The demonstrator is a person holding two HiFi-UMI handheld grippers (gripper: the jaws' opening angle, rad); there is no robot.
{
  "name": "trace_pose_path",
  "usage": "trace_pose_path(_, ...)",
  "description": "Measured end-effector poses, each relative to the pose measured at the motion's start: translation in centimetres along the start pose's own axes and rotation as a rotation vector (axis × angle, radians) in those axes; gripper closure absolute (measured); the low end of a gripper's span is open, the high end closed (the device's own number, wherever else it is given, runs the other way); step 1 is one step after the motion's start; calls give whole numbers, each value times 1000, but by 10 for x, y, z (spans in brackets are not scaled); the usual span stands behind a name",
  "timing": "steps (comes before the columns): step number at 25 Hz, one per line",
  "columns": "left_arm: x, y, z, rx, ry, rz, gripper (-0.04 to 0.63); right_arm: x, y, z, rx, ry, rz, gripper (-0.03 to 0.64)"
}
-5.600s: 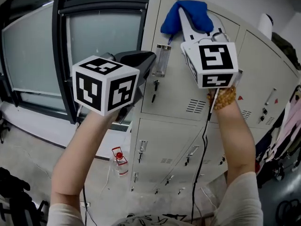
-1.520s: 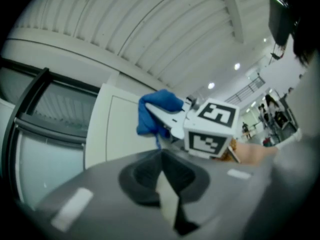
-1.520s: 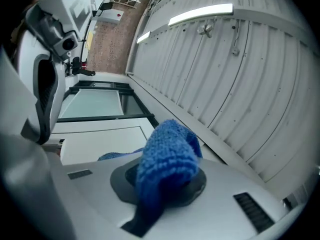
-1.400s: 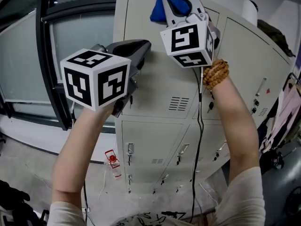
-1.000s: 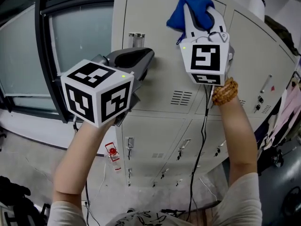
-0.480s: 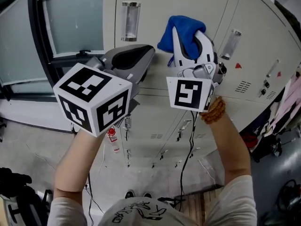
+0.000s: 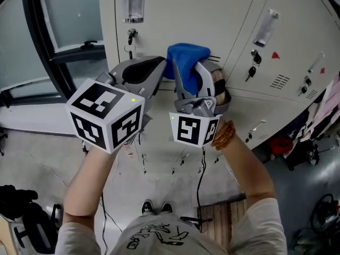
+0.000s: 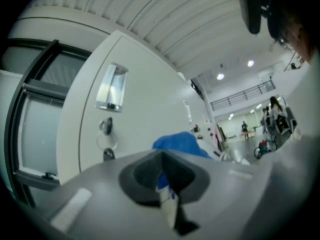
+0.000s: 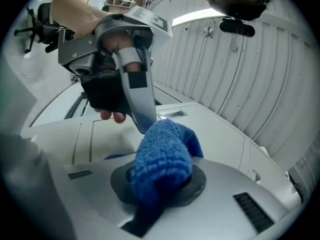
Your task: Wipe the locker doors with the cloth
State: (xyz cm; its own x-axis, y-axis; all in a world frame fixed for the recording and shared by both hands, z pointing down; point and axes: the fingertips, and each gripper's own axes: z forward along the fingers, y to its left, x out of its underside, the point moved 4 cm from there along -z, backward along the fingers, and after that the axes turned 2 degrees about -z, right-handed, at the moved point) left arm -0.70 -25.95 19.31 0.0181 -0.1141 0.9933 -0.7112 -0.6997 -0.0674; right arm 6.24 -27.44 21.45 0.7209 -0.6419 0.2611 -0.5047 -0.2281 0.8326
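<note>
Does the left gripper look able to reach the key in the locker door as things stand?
Probably yes: the left gripper is close to the key with nothing between them; the blue cloth is off to its right.

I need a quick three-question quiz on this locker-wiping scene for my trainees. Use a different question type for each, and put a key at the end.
1. Multiple choice: what is clamped in the right gripper? A) the blue cloth B) a key C) a bottle
2. True or false: the locker doors in the head view stand open.
3. Fill in: the bead bracelet is worn on the person's ____ wrist.

Key: 1 A; 2 false, every door that shows is closed; 3 right.
</note>
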Motion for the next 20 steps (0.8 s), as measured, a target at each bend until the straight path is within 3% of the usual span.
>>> trace_pose_path(5, 15, -11, 13, 26, 8, -28, 594, 23, 29, -27, -60, 9, -105, 584)
trace_pose_path(11, 8, -26, 24, 61, -6, -28, 594, 43, 10, -39, -45, 35, -229, 584)
trace_pose_path(20, -36, -29, 15, 64, -72, 29, 594, 26, -65, 0, 23, 86, -171, 584)
